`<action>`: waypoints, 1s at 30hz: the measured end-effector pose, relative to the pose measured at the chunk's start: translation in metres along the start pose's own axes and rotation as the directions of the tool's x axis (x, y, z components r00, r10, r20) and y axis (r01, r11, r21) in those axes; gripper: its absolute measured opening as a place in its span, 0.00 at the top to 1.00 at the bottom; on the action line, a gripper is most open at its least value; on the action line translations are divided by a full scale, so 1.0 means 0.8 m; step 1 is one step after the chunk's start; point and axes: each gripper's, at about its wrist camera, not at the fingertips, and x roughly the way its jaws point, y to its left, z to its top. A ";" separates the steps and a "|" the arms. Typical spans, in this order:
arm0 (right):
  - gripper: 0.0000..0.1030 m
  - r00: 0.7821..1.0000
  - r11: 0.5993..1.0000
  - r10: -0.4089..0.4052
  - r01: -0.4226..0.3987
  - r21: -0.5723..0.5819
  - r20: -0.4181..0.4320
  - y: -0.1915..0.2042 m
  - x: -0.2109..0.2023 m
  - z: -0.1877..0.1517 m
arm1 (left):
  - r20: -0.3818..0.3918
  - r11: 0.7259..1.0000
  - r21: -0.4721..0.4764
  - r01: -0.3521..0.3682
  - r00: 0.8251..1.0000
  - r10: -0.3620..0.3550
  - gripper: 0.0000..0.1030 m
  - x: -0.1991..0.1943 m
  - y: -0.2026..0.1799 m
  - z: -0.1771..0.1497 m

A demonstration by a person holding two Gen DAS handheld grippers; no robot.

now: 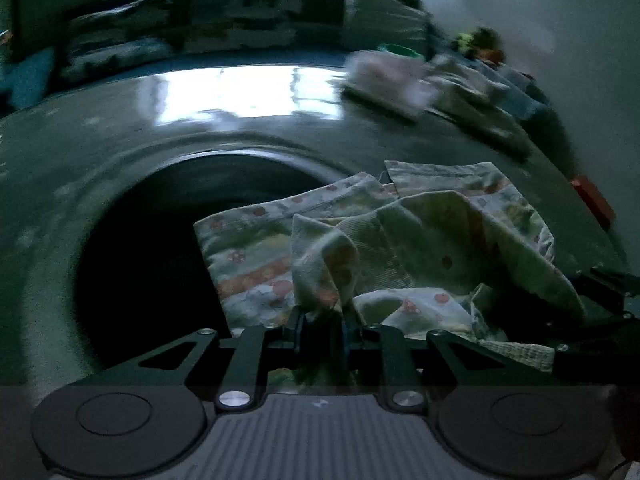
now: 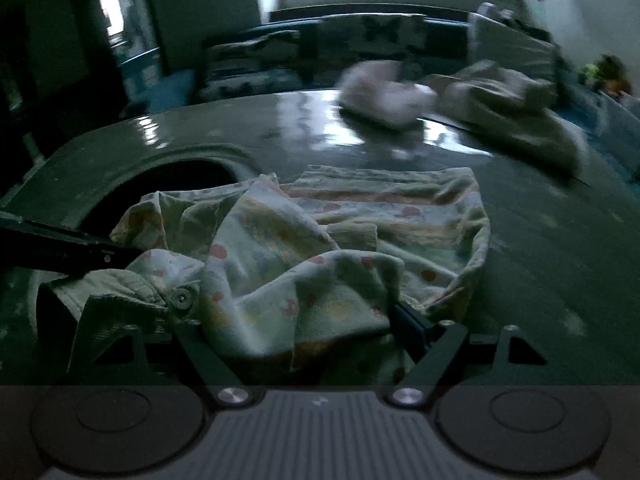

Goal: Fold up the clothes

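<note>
- On the left of the glossy dark tabletop (image 1: 100,128), a round dark hollow (image 1: 160,240) sinks into the surface; the left edge of the garment lies over its rim.
- Just right of the hollow lies the pale printed cotton garment with orange spots and pastel bands (image 1: 400,232), rumpled, its ribbed cuff turned up near the middle of the heap.
- The left gripper (image 1: 323,320) has its two black fingers drawn close together on a raised fold of that printed garment, which stands up in a peak between them.
- In the right wrist view the same garment (image 2: 360,216) spreads across the table (image 2: 540,260), one flat banded panel behind and crumpled folds in front.
- The right gripper (image 2: 292,320) is draped by the cloth: its left finger is buried under a fold and only the right finger (image 2: 412,326) shows, set wide of the middle, so the jaws look spread with cloth lying between them.
- Far back on the right, well apart from the printed garment, sit a blurred pinkish-white bundle of cloth (image 2: 384,96) and a beige pile of cloth (image 2: 504,100) beside it.
</note>
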 end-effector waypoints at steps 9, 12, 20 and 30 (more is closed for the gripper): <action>0.22 0.991 0.980 0.132 -0.136 -0.148 -0.035 0.100 0.030 0.027 | 0.046 0.986 -0.067 -0.154 0.986 0.157 0.83 -0.061 0.092 -0.028; 0.24 0.984 0.965 0.170 -0.178 -0.194 -0.058 0.126 0.030 0.032 | 0.050 0.985 -0.087 -0.150 0.987 0.155 0.83 -0.081 0.109 -0.044; 0.27 0.970 0.924 0.243 -0.239 -0.298 -0.023 0.174 0.008 0.080 | 0.091 0.990 -0.100 -0.099 0.990 0.108 0.82 -0.109 0.124 -0.070; 0.50 0.972 0.898 0.189 -0.230 -0.376 -0.142 0.224 0.096 0.116 | 0.108 0.990 -0.114 -0.085 0.989 0.097 0.79 -0.114 0.133 -0.087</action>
